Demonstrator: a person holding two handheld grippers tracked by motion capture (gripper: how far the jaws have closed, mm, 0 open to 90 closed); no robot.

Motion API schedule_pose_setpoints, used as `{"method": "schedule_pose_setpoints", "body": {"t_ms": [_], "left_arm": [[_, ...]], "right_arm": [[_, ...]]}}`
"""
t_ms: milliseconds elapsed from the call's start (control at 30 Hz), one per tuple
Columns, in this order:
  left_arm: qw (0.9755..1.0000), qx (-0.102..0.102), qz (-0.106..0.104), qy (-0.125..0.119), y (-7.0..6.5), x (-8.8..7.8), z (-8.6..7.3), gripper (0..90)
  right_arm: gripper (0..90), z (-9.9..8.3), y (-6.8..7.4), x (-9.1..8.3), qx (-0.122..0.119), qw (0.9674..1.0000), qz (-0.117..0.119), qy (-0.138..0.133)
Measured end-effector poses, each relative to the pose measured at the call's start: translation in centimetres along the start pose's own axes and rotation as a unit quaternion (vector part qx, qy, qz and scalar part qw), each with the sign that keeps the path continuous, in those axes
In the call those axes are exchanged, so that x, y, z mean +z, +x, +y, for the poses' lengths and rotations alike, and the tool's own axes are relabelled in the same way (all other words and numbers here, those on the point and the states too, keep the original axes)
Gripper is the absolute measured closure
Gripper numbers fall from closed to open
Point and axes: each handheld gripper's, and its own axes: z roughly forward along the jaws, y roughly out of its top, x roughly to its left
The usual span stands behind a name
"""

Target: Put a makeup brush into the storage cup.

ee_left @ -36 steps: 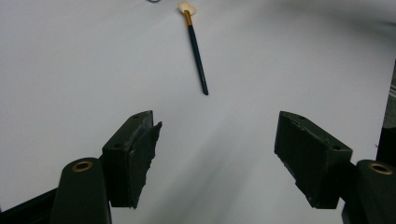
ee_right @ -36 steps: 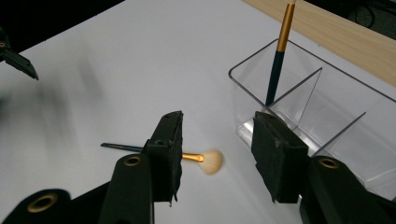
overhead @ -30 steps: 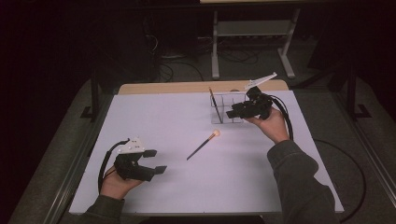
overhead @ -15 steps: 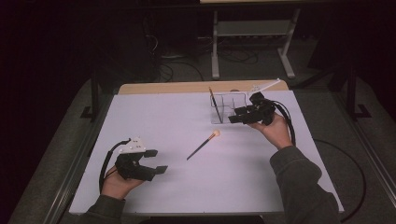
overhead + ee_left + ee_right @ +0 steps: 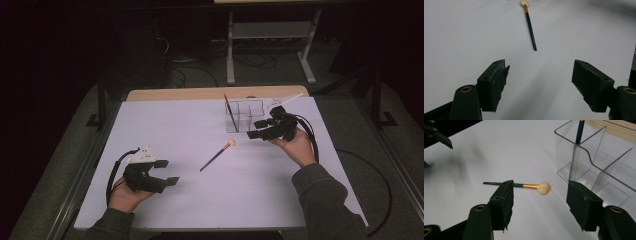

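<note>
Lowered from above the clear organizer [image 5: 245, 114], the right gripper [image 5: 261, 129] now hangs just beside it, its jaws having just been opening with nothing between them. One brush [image 5: 230, 111] stands upright in the organizer's left compartment; another brush [image 5: 217, 156] lies mid-table. Near the front edge, the left gripper [image 5: 166, 172] rests released, empty.

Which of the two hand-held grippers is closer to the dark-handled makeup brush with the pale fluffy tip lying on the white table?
The right gripper is nearer, just beyond the makeup brush beside the clear organiser. The left gripper sits farther off, nearer the person.
</note>
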Motion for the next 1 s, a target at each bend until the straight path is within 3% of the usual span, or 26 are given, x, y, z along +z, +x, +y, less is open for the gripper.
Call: {"method": "schedule_pose_setpoints", "body": {"t_ms": [200, 467, 600, 1000], "left_arm": [[1.0, -0.002, 0.001, 0.001, 0.1, 0.2, 0.2, 26.8], [1.0, -0.002, 0.001, -0.003, 0.1, 0.4, 0.6, 26.8], [1.0, 0.0, 0.0, -0.001, 0.1, 0.5, 0.8, 26.7], [0.9999, 0.002, -0.006, 0.013, 0.0, 1.4, 2.5, 29.1]], "right_arm": [[33.1, -0.7, -0.1, -0.4, -0.003, 1.0, -0.001, -0.004], [32.1, -1.4, 1.0, -1.6, -0.021, 0.9997, -0.003, -0.014], [30.9, -2.0, 1.3, -1.9, -0.019, 0.9998, -0.004, -0.008], [30.0, -3.0, 2.6, -2.8, -0.028, 0.9995, 0.003, -0.014]]}}
